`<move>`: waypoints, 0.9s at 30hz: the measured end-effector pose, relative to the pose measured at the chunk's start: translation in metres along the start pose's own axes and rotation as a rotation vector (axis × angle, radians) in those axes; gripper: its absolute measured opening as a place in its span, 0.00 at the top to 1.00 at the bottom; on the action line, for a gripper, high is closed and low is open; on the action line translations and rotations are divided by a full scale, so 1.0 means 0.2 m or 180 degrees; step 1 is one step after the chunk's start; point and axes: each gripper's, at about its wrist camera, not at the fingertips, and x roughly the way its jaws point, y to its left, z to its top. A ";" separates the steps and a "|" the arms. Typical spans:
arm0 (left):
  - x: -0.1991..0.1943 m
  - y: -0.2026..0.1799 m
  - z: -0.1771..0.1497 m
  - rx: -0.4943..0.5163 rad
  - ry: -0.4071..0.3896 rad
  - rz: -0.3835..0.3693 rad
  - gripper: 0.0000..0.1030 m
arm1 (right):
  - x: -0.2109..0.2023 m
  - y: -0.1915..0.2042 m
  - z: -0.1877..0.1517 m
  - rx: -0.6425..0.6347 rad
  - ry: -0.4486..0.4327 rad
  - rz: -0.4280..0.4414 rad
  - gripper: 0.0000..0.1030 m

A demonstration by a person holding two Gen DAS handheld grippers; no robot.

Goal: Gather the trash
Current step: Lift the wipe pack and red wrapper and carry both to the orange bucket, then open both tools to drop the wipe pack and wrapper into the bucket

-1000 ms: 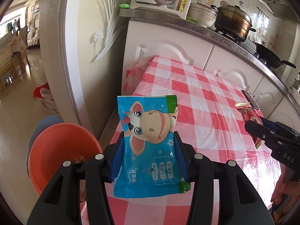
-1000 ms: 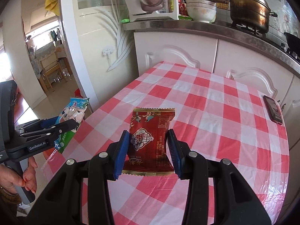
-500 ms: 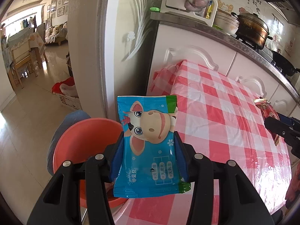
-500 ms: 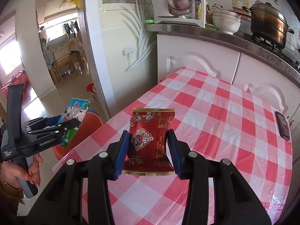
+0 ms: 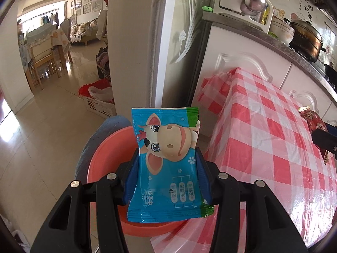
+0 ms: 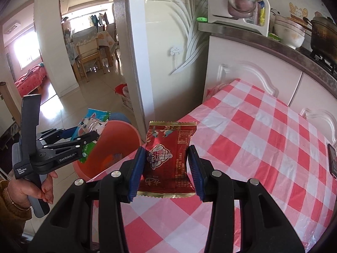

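We hold the blue cow-print wrapper (image 5: 166,166) clenched in the left tool (image 5: 167,175), lower centre, above the orange basin (image 5: 101,158), presumably for dropping. Right tool (image 6: 166,170) grips the red snack wrapper (image 6: 168,158) over the checked bench (image 6: 252,139) edge, likely next into the basin.

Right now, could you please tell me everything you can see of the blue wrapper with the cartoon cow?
The blue wrapper is a glossy, flat plastic sachet with crimped ends, a green strip along one edge and a cartoon cow's face above small printed text. It stands upright, slightly creased, clamped on both side edges by the blue pads of the left gripper. Nothing else touches it. In the right wrist view it is held above the orange basin, beside the checked table's edge.
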 end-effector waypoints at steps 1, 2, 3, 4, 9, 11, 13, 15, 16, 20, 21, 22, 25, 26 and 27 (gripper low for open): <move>0.01 0.02 0.00 -0.0014 0.0004 0.0024 0.51 | 0.02 0.02 0.01 -0.0019 0.0019 0.0043 0.58; 0.01 0.03 0.00 -0.0024 0.0009 0.0033 0.51 | 0.03 0.04 0.02 -0.0029 0.0034 0.0083 0.58; 0.02 0.05 0.00 -0.0039 0.0014 0.0043 0.51 | 0.05 0.05 0.02 -0.0034 0.0054 0.0130 0.58; 0.02 0.06 -0.01 -0.0055 0.0020 0.0058 0.51 | 0.08 0.07 0.03 -0.0042 0.0078 0.0175 0.58; 0.06 0.13 -0.03 -0.0099 0.0063 0.0125 0.51 | 0.18 0.16 0.07 -0.0141 0.0176 0.0335 0.58; 0.08 0.15 -0.03 -0.0126 0.0091 0.0142 0.51 | 0.22 0.20 0.08 -0.0193 0.0219 0.0387 0.58; 0.10 0.16 -0.04 -0.0144 0.0114 0.0156 0.51 | 0.26 0.23 0.08 -0.0233 0.0260 0.0431 0.58; 0.11 0.18 -0.05 -0.0155 0.0125 0.0174 0.51 | 0.31 0.26 0.09 -0.0250 0.0312 0.0490 0.58; 0.12 0.18 -0.05 -0.0159 0.0127 0.0187 0.51 | 0.33 0.28 0.09 -0.0259 0.0335 0.0517 0.58; 0.15 0.21 -0.07 -0.0205 0.0166 0.0213 0.51 | 0.39 0.35 0.11 -0.0341 0.0404 0.0590 0.58; 0.16 0.22 -0.07 -0.0211 0.0175 0.0215 0.51 | 0.40 0.36 0.12 -0.0355 0.0421 0.0607 0.58; 0.17 0.23 -0.07 -0.0220 0.0188 0.0218 0.51 | 0.42 0.37 0.12 -0.0370 0.0440 0.0615 0.58; 0.19 0.24 -0.08 -0.0243 0.0212 0.0223 0.51 | 0.47 0.40 0.14 -0.0401 0.0508 0.0653 0.58; 0.19 0.24 -0.09 -0.0250 0.0221 0.0227 0.51 | 0.49 0.40 0.14 -0.0413 0.0528 0.0657 0.58; 0.20 0.25 -0.09 -0.0253 0.0226 0.0231 0.51 | 0.51 0.41 0.15 -0.0428 0.0544 0.0657 0.58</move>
